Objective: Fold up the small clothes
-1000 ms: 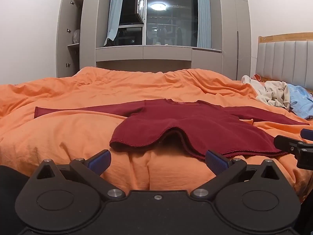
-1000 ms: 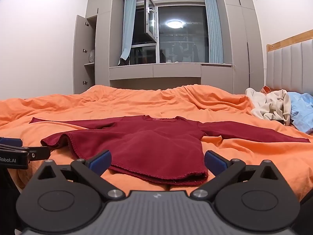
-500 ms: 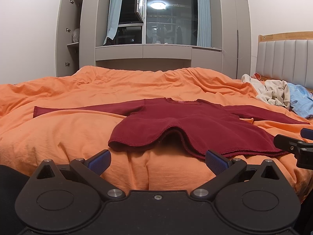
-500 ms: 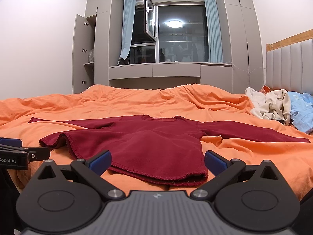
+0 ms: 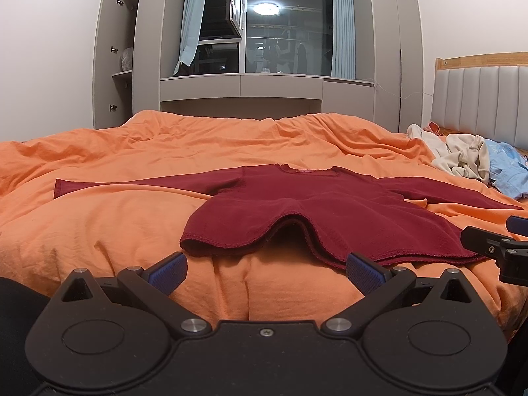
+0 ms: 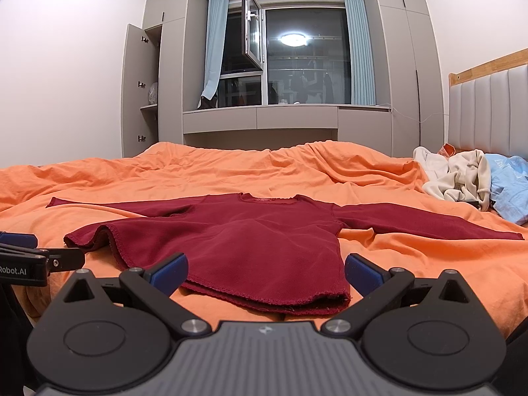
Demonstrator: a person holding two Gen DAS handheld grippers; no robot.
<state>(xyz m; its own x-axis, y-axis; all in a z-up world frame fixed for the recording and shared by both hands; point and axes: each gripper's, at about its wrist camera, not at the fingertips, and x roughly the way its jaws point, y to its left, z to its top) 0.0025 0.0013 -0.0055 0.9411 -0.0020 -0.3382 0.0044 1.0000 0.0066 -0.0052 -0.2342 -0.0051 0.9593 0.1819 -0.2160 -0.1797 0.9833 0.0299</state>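
Both my claws, left gripper and right gripper, gaping wide, empty; knit maroon top flat, hem wavy, on rumpled orange duvet; clothes heap far right.

Dark red top, orange duvet

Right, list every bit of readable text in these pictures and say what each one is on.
"Robot.AI": on the side of the left gripper, seen at the edge of the right wrist view; the start may be cut off.
Neck label of the red shirt: too small to read.
Print on the light blue garment: too blurred to read.
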